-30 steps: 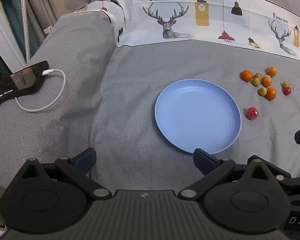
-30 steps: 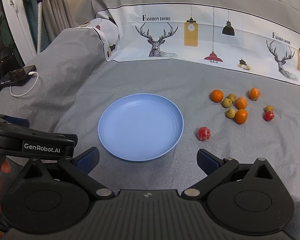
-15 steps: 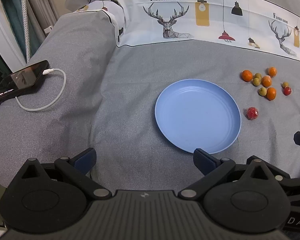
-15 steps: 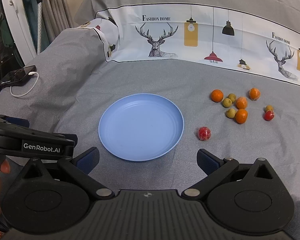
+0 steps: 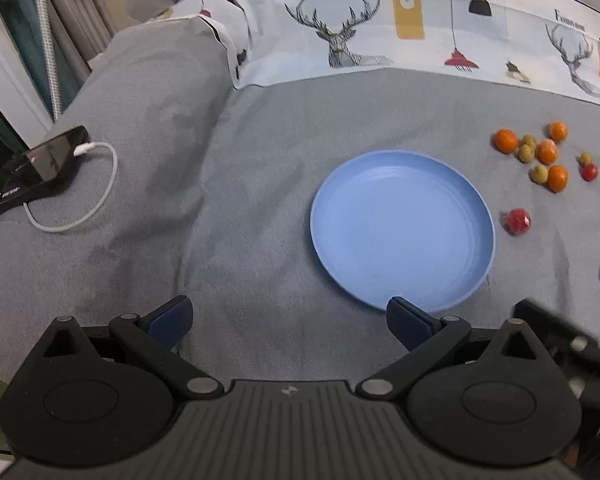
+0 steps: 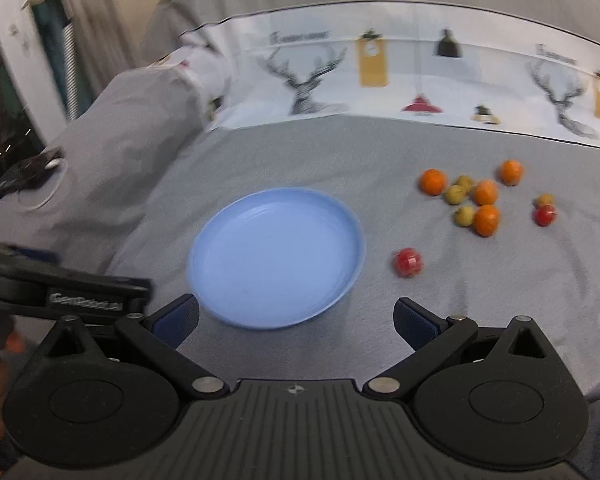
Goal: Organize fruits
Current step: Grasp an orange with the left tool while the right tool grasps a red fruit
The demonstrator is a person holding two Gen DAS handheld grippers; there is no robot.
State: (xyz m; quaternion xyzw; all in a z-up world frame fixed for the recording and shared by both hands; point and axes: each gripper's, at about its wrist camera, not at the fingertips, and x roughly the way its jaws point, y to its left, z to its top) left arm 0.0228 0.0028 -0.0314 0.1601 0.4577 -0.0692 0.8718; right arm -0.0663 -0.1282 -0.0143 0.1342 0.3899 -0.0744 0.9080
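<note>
Both grippers are wide open and hold nothing. The right gripper [image 6: 296, 316] is nearer the fruit than the left gripper [image 5: 288, 316]. Just ahead of it sits the bare blue plate [image 6: 276, 256]. The red fruit [image 6: 408, 262] lies at one o'clock, beside the plate. The other fruits [image 6: 480, 200] lie farther off at two o'clock.

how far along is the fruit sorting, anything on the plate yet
Nothing looks done: the blue plate holds no fruit. Nothing is in hand either; the left gripper and right gripper are both open with nothing between the fingers. All of it is left: the lone red fruit beside the plate and the orange, yellow-green and red cluster beyond it lie on the grey cloth.
</note>
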